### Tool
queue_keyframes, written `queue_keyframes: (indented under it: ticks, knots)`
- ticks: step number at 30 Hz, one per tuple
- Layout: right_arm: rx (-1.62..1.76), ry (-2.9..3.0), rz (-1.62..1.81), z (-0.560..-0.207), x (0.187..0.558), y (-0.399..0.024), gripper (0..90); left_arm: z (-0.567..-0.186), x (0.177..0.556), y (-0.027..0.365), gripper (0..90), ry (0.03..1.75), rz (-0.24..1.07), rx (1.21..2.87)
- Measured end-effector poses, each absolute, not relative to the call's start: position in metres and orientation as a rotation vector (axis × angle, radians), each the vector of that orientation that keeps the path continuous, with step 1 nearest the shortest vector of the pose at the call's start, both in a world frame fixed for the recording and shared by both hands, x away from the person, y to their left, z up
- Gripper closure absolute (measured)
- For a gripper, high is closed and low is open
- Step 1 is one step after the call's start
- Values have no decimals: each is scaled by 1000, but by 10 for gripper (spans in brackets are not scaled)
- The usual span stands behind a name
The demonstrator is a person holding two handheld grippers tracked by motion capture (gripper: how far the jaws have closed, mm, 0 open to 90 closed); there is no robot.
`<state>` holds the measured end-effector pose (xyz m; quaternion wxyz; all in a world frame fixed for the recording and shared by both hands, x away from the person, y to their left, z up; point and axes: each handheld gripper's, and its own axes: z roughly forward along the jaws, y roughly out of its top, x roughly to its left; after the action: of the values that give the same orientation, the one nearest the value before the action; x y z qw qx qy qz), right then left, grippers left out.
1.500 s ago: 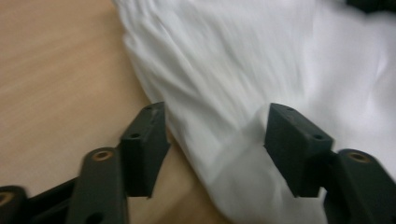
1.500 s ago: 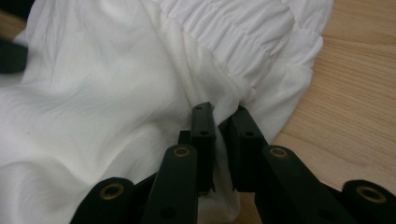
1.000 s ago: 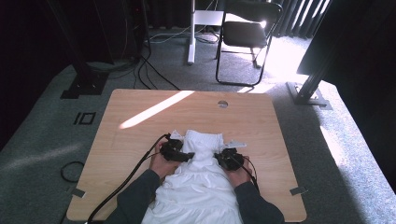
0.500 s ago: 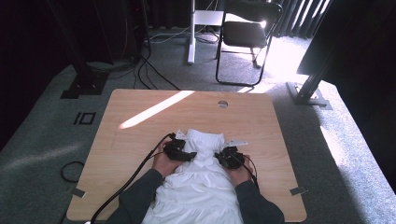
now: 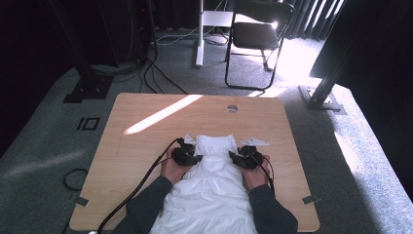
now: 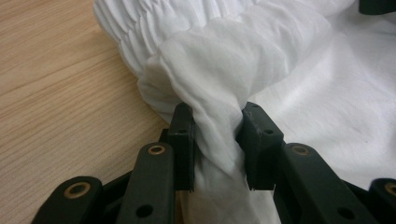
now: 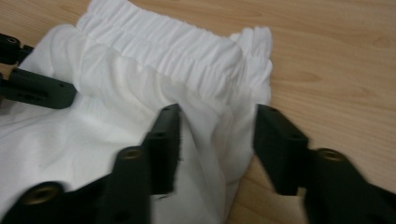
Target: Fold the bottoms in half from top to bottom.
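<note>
While the white garment (image 5: 214, 187) lies spread down the near middle of the wooden tabletop (image 5: 141, 141), its gathered elastic top edge pointing away from the person, a claw works at each of its upper corners. At the left, the left claw (image 5: 194, 158) has just been closing; in the left gripper view its two black jaws pinch a bunched fold of the cloth (image 6: 219, 93) between them, the fabric squeezed tight at the pads, bare wood showing just beside it. At the right, the right claw (image 5: 234, 157) has just been opening; in the right gripper view its jaws stand apart around the garment's corner (image 7: 233, 107), with the cloth between them but a gap at the right jaw. Beyond the tabletop, a dark folding chair (image 5: 260, 36) stands on the grey carpet.
</note>
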<state>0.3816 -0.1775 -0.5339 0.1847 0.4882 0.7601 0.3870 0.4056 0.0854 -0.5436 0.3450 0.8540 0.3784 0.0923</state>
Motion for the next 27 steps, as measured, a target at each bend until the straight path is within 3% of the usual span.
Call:
queue_keyframes:
  ticks: [2,5,8,10,15,16,18,22,27]
  knots:
    - [1385,2163,1050,-534,387,-174,233,-544,406,85,695,981,242,2216]
    - [1405,2178,991,-541,397,-171,158,-544,405,85,694,979,244,2215]
    - [1403,2215,949,-549,404,-167,172,-544,406,85,694,975,245,2217]
    - [1399,2220,892,-553,405,-162,258,-544,405,85,698,973,250,2219]
    - [1336,2270,930,-549,402,-153,707,-544,408,82,791,990,246,2218]
    - [1336,2270,930,-549,402,-153,707,-544,408,82,808,990,246,2218]
    - [1419,2286,1004,-547,412,-158,828,-539,415,85,828,1005,253,2195]
    - [1396,2289,1065,-535,421,-160,838,-516,424,95,836,968,301,2131]
    - [1227,2210,1145,-472,432,-153,839,-473,437,109,839,937,366,2032]
